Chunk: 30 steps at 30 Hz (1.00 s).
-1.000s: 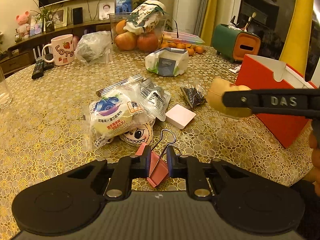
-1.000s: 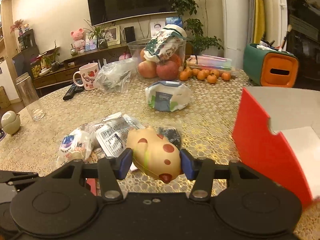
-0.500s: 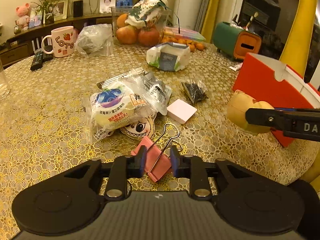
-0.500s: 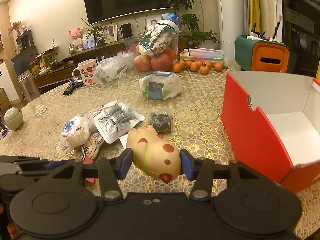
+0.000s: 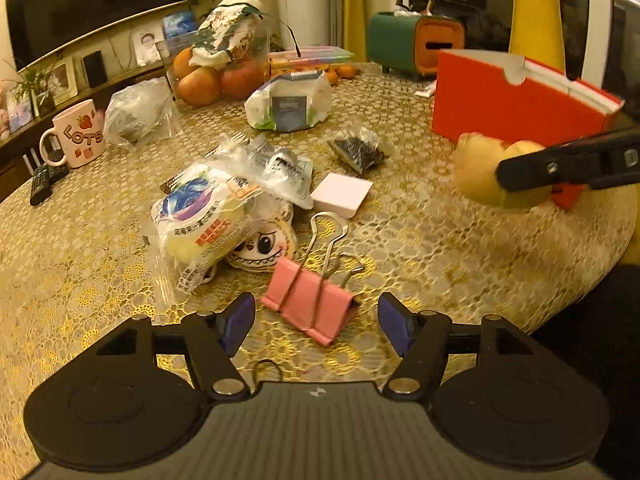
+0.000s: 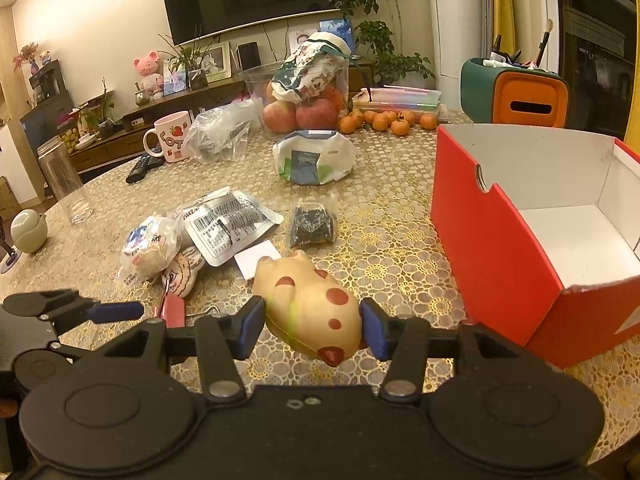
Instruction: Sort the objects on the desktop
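The table has a gold lace cloth and carries many things. The biggest of them is the red box. It stands open on the right, and only the right wrist view looks into it and shows its white inside; the left wrist view shows just its red outer wall.

The right claw is closed on the toy pig, a beige pig with red spots. Both blue pads press on its sides, and the pig hangs above the cloth, to the left of the box and near its front corner. In the left wrist view the pig is blurred and half hidden behind one black finger, so its spots do not show there.

The left claw is opening. Its pads stand apart on both sides of the pink clip and do not touch it. The clip lies on the cloth between them, a little in front of the tips, with its wire handles pointing away. In the right wrist view only a small pink part of the clip shows, beside one blue fingertip.

Behind the clip lies a heap of snack bags, with a small white pad to its right.
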### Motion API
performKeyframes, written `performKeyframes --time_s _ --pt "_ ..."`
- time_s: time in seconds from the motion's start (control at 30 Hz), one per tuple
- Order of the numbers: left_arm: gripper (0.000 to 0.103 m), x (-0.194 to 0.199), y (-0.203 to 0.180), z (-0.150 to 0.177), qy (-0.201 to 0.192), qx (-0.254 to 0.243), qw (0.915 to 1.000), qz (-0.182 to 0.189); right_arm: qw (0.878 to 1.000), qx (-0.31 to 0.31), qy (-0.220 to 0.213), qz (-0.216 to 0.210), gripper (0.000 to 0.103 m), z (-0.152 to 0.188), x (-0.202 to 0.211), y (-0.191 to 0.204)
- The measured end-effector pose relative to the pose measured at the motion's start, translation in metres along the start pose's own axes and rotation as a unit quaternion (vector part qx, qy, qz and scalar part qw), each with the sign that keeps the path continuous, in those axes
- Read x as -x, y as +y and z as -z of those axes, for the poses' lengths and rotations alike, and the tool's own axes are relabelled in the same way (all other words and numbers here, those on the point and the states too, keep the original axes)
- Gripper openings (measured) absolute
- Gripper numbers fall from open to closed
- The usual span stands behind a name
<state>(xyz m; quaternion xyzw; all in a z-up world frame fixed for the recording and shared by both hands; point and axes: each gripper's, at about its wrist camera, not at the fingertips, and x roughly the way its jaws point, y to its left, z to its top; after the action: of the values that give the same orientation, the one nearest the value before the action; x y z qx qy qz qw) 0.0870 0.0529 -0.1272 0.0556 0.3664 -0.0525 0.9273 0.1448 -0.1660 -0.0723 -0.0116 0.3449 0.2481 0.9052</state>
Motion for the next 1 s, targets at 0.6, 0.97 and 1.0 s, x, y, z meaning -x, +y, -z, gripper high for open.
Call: performKeyframes --time_s 0.6,0.97,1.0 --pt "0.058 -0.016 0.018 -0.004 -0.018 -0.018 0.9980 0.059 1.000 -0.003 0.012 0.009 0.051 0.004 -0.004 0.004" --pt "0.058 -0.009 0.011 -0.005 -0.006 0.013 0.9983 0.056 1.000 -0.010 0.001 0.015 0.051 0.006 0.011 -0.006" --pt "0.058 -0.007 0.009 -0.006 -0.006 0.015 0.9983 0.056 1.000 -0.011 0.000 0.016 0.051 0.006 0.013 -0.007"
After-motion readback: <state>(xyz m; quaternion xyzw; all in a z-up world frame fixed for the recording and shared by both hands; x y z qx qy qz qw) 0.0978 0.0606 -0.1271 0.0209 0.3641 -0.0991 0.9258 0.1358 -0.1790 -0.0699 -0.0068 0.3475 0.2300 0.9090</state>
